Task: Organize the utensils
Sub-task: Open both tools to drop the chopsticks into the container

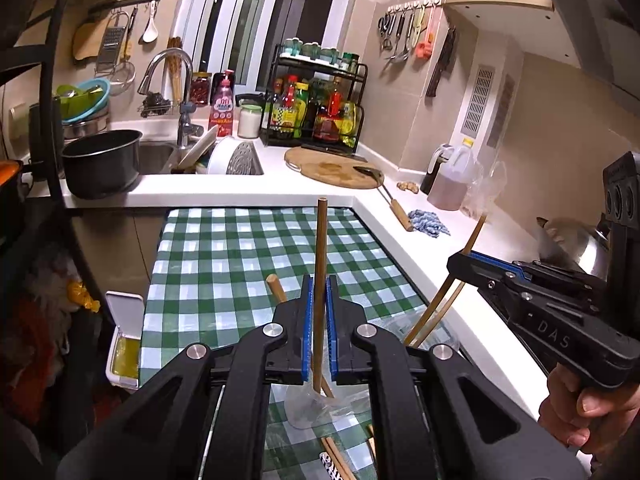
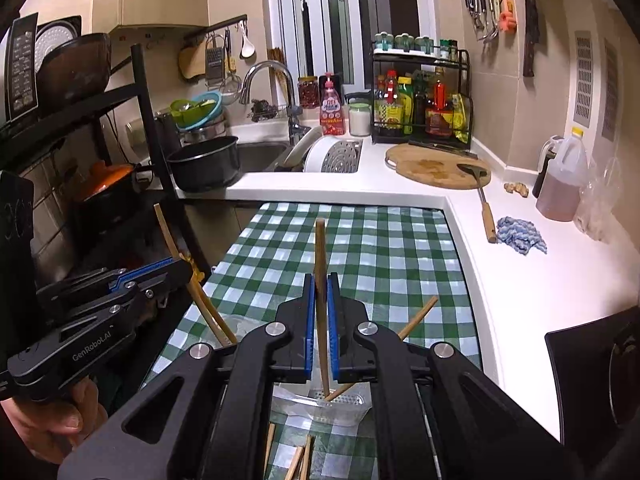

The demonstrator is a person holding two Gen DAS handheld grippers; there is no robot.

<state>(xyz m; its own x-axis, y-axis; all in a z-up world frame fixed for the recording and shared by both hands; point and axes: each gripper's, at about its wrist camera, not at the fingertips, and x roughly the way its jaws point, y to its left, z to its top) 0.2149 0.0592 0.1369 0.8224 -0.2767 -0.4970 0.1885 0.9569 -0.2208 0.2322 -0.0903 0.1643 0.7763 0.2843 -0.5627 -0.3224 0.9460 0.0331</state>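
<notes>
Two grippers, one chopstick each. Left gripper has its blue pads clamped narrow on a chopstick; the stick stands near upright, long axis running from the pads up and away, lower tip just below the jaws over a clear plastic container. Right gripper is pinched the same way on a second chopstick, lower tip already at or inside the mouth of a clear holder that has another stick leaning out of it.

Whether those are one container seen from two sides or two separate ones cannot be told.

Key relation: in both views the container sits directly under and slightly behind the fingertips, so the stick's axis already lines up with the opening. Judgement: next move is a short drop along that axis, then release. The right one looks nearer to seated.

Loose chopsticks lie flat on the green check tablecloth, nearer than the container and below the gripper bodies, still to be collected.

Risk: light clear plastic could tip if a stick pushes its rim sideways.
</notes>
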